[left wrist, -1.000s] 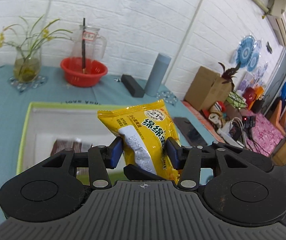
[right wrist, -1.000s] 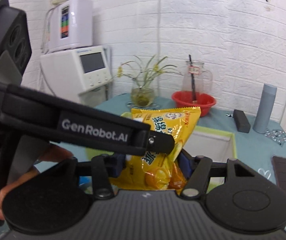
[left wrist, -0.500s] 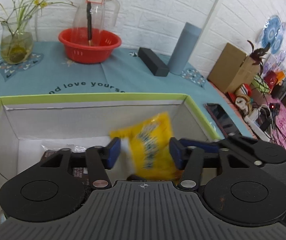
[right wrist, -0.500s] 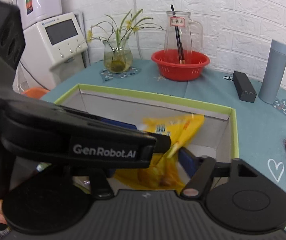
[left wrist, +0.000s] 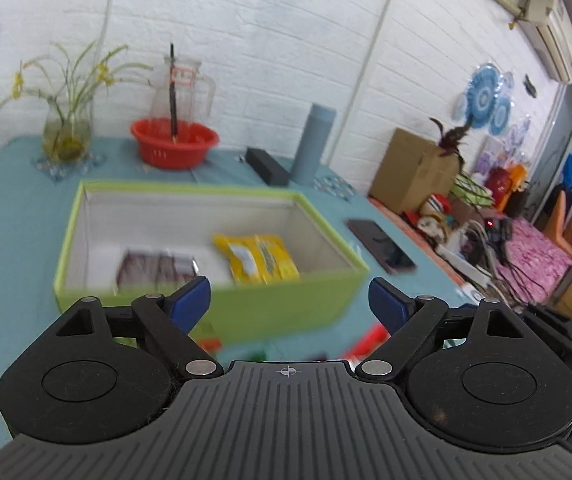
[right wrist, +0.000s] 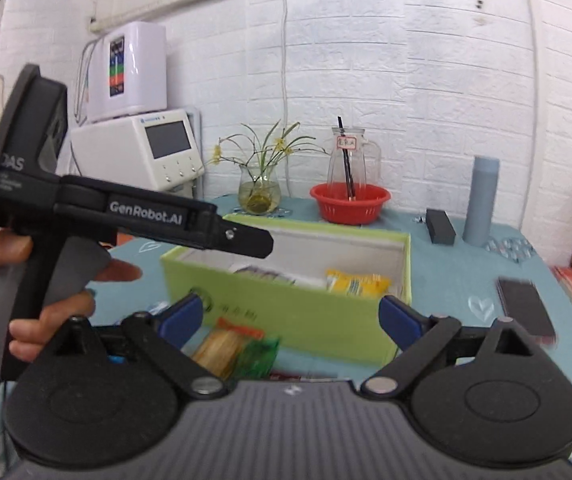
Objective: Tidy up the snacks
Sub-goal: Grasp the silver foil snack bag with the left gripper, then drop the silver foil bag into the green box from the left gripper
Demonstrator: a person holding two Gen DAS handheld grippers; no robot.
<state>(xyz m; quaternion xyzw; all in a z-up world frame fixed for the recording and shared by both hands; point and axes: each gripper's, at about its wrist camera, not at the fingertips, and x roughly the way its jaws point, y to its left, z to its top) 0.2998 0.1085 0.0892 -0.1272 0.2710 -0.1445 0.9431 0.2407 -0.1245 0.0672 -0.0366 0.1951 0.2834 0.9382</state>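
A yellow snack bag [left wrist: 256, 258] lies flat inside the green box [left wrist: 66, 248], beside a dark brown packet [left wrist: 156, 270]. My left gripper [left wrist: 288, 300] hovers before the box's front wall; its jaws are opening and nothing is between them. The right wrist view shows the same yellow bag [right wrist: 356, 282] in the box [right wrist: 190, 276]. My right gripper [right wrist: 289, 318] is also short of the box, its jaws opening and empty. Below it, on the table, lie a tan packet [right wrist: 222, 350] and a green packet [right wrist: 258, 356]. A person's hand [right wrist: 46, 320] grips the left tool's handle.
Behind the box stand a red basket [left wrist: 174, 142] with a glass pitcher, a flower vase [left wrist: 66, 136], a grey bottle [left wrist: 312, 144] and a black case [left wrist: 266, 160]. A phone [left wrist: 380, 244] lies right of the box. A white appliance [right wrist: 142, 152] stands at the table's far left.
Both grippers let go of the yellow bag, which dropped into the box. Both pulled back from the box and their jaws spread wide.
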